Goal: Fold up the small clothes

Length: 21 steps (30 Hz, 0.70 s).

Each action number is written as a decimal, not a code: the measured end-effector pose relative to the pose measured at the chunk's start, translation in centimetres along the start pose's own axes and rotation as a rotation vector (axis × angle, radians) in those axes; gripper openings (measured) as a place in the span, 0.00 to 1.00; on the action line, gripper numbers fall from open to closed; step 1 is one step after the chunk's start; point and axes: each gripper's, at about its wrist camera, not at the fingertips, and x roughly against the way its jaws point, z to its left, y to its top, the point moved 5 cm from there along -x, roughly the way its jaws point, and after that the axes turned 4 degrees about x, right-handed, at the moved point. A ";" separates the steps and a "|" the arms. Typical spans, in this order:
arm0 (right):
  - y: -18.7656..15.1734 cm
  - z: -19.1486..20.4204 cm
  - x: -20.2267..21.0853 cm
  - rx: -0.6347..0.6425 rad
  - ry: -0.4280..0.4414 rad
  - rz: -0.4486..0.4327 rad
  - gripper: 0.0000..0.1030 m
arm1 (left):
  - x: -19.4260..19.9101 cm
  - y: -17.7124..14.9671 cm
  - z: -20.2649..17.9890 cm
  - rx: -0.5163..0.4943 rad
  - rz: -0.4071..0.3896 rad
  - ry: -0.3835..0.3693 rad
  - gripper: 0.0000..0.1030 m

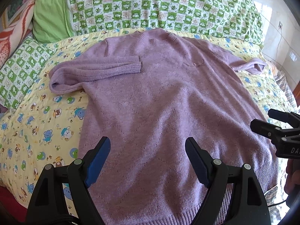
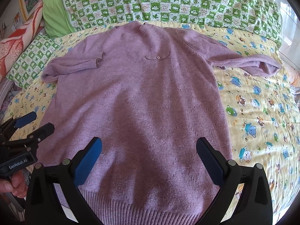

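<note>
A lilac knitted sweater lies flat, front up, on the bed, collar at the far side and ribbed hem nearest me; it also shows in the right wrist view. Its left sleeve is folded in across the chest, cuff on the body. Its right sleeve sticks out to the right. My left gripper is open and empty above the lower left part of the sweater. My right gripper is open and empty above the lower middle, near the hem.
A yellow cartoon-bear quilt covers the bed. A green checked duvet is piled along the far side, with a green pillow and a checked pillow at the left. A red patterned blanket lies far left.
</note>
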 end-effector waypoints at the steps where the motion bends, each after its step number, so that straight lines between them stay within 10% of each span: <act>1: 0.0 0.0 0.1 -0.005 0.000 -0.002 0.98 | 0.0 -0.1 0.0 0.000 0.002 -0.001 0.80; 21: 2.7 -7.6 -0.8 -0.220 0.029 -0.019 0.98 | -2.5 4.3 -1.1 0.012 0.001 0.040 0.81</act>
